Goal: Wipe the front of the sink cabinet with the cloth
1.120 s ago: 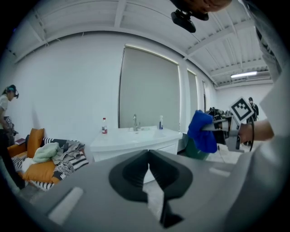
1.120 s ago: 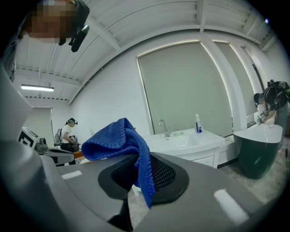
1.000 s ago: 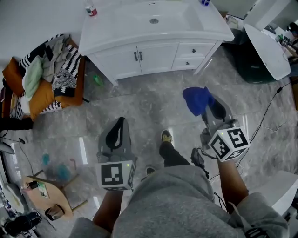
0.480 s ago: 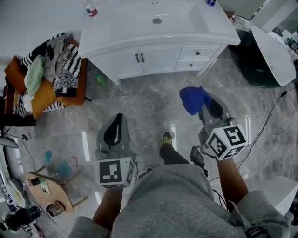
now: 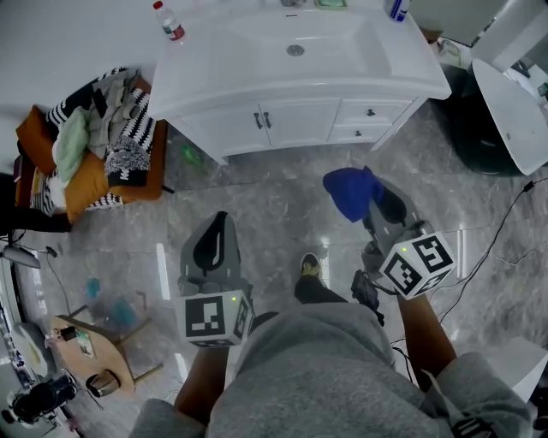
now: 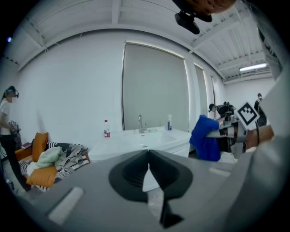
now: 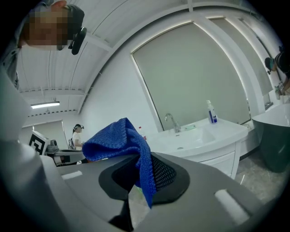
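White sink cabinet nearer; my right gripper pinches limp blue knitted cloth mid-fold; left gripper pressed together, empty.

All three views share the sink cabinet.

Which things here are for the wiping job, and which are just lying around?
For the job:
- blue cloth, clamped in the right gripper jaws
- white sink cabinet

Just lying about:
- water bottle
- spray bottle
- pile of clothes
- small wooden table
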Demonstrator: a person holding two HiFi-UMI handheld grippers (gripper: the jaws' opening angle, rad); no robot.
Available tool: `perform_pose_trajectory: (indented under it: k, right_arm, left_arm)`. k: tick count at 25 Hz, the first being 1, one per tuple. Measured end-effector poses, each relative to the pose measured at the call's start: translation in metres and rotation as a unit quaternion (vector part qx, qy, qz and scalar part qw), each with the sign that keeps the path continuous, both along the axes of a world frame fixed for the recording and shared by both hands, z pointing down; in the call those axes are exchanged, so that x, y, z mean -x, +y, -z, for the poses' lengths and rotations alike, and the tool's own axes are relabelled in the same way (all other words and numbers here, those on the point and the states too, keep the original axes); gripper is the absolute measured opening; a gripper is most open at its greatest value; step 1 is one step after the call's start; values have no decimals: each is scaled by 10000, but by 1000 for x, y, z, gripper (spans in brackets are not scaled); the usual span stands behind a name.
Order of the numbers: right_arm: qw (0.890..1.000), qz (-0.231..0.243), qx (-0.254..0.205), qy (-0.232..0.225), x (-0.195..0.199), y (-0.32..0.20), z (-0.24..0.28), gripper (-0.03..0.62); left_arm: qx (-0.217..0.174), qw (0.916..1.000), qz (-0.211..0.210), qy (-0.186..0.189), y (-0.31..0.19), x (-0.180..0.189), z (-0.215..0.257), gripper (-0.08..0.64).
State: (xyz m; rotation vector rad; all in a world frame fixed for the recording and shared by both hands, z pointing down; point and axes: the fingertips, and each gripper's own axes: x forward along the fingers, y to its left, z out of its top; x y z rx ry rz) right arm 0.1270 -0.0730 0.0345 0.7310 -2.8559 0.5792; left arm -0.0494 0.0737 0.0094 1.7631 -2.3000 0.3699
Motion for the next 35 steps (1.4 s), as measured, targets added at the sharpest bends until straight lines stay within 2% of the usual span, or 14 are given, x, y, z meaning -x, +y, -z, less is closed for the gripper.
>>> perform_pose_trajectory:
  k: [8, 19, 27, 35]
  right_arm:
    - [9999, 104, 52, -30, 3, -27, -3, 55]
    - [9997, 130, 179, -68, 2, -22, -9, 55]
    - [9997, -83, 220, -100, -2, -15, -4, 55]
    - [9996, -274, 118, 5, 13, -4, 1, 55]
  left_arm:
    - [6, 9999, 92, -57, -27, -4, -1, 11]
    - [10, 9999, 92, -138, -28, -7, 5, 11]
    - [-50, 9999, -76, -100, -21, -11, 6, 11]
    - [-88, 9996, -266, -11, -10, 2, 4, 11]
